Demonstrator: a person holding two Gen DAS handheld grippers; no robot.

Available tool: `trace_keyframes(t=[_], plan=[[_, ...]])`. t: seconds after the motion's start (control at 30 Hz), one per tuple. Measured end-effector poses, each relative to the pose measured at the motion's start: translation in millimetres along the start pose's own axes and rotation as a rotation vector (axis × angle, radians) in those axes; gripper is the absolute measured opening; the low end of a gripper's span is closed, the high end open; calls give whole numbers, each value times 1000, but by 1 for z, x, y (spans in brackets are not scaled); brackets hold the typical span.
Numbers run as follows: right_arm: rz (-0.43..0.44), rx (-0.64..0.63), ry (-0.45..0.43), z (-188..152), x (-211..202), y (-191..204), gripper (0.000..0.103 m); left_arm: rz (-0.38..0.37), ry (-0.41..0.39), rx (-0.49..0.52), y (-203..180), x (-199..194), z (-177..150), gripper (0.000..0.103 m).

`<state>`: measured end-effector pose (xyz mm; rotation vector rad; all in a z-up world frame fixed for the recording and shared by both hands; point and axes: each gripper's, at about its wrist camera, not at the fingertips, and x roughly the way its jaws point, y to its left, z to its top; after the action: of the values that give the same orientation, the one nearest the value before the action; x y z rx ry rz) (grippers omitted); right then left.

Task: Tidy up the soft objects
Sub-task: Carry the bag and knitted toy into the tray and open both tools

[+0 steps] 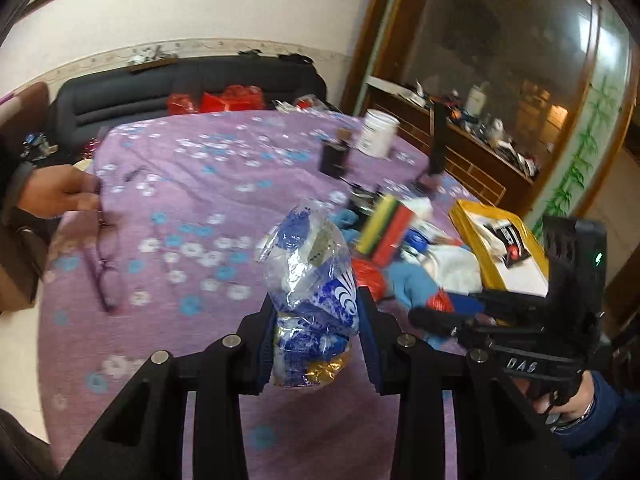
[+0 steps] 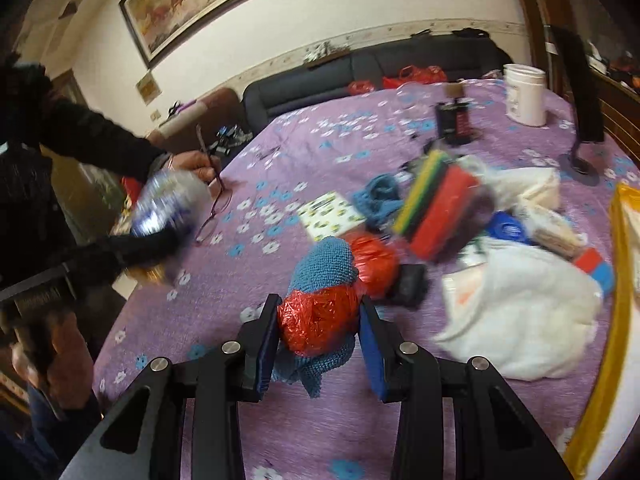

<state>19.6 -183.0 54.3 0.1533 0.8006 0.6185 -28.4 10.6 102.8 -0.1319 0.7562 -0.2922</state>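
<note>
- Tongs on the left (image 1: pixel 316 336) are clamped on a crinkly clear plastic bag printed in blue and white (image 1: pixel 312 280), held clear above the purple flowered cloth (image 1: pixel 192 184) that covers the tabletop, over its near edge.
- Tongs on the right (image 2: pixel 318 340) pinch a blue knitted cloth (image 2: pixel 324 264) together with a red foil-like bundle (image 2: pixel 320 316); both sit squeezed between the blue pads, also lifted off the cloth.
- Clutter fills the right side of the tabletop: a white fluffy towel (image 2: pixel 520 320), a stack of coloured sponges (image 2: pixel 436 204), a second red bundle (image 2: pixel 374 260), and a yellow-rimmed box (image 2: pixel 618 280) at the right edge.
- Slippage is the first risk: the slick bag is gripped low, with most of its bulk above the pads, so a quick swing could tip it out.
- The right grip holds two things at once; the knitted cloth hangs loose below the pads and could slide free, or snag the nearby red bundle.
- Another person's hand (image 2: pixel 200 162) holds a pair of glasses (image 2: pixel 214 216) at the far left edge; a wide sweep leftward could knock them.
- A white jar (image 2: pixel 524 94) stands at the far edge, safe unless either load travels that way.
</note>
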Motion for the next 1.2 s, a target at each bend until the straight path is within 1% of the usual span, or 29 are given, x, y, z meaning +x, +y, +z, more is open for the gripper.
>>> trace_keyframes(t=[0.1,0.3,0.63,0.77,1.0,1.2], plan=[[-8,30,-42,0,-19,-15,41,-32,21,14,-20,12,0,35],[-31,88,-127,3,-55,-48,41,-65,44,49,-61,34,7,35],[-87,181,-249,0,-114,-100,41,-134,78,157,-147,63,18,35],[-118,239,-300,-4,-140,-129,41,-155,89,188,-177,75,21,35],[-193,306,-337,-18,-176,-168,41,-180,133,230,-223,103,21,35],[-244,344,-337,-30,-194,-192,41,-203,171,279,-260,125,12,35]])
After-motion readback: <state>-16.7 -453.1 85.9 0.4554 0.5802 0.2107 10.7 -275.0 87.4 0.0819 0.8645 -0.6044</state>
